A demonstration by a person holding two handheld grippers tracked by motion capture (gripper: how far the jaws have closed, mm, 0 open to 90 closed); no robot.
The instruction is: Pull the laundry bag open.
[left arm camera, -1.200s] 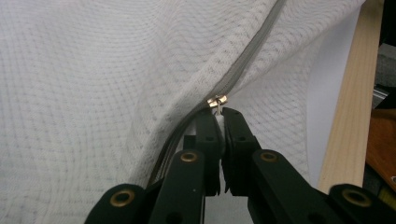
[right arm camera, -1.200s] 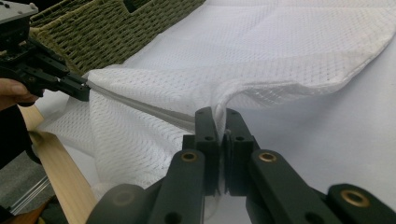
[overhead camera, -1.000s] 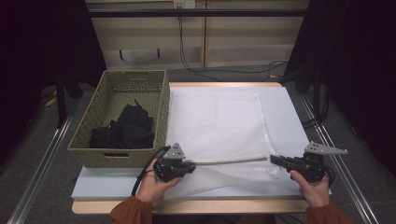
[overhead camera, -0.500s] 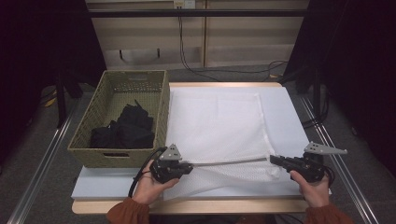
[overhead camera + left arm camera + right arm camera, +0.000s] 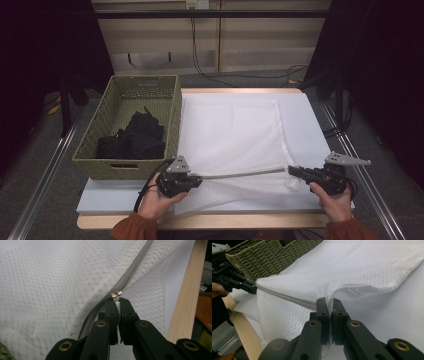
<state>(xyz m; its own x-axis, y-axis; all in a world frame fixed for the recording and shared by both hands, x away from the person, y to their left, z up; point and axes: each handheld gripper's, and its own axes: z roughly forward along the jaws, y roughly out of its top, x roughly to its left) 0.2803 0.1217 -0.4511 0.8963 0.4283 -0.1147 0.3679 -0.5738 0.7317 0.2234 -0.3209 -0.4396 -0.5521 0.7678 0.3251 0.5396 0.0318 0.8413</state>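
Two fingers pinch white mesh bag (image 5: 235,135) beside woven basket (image 5: 100,161).

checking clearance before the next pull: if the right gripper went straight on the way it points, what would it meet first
Probably the white mesh bag itself: the right gripper is shut on its corner, pointing along the zipper toward the left gripper, which looks next in line.

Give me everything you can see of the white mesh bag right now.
The white mesh bag is a flat, net-textured fabric pouch lying on the white table top, just right of the wicker basket. A grey zipper runs along its near edge, which is lifted and stretched taut. The left gripper is shut on the zipper pull; the right gripper is shut on the fabric at the zipper's other end. The far part rests flat.
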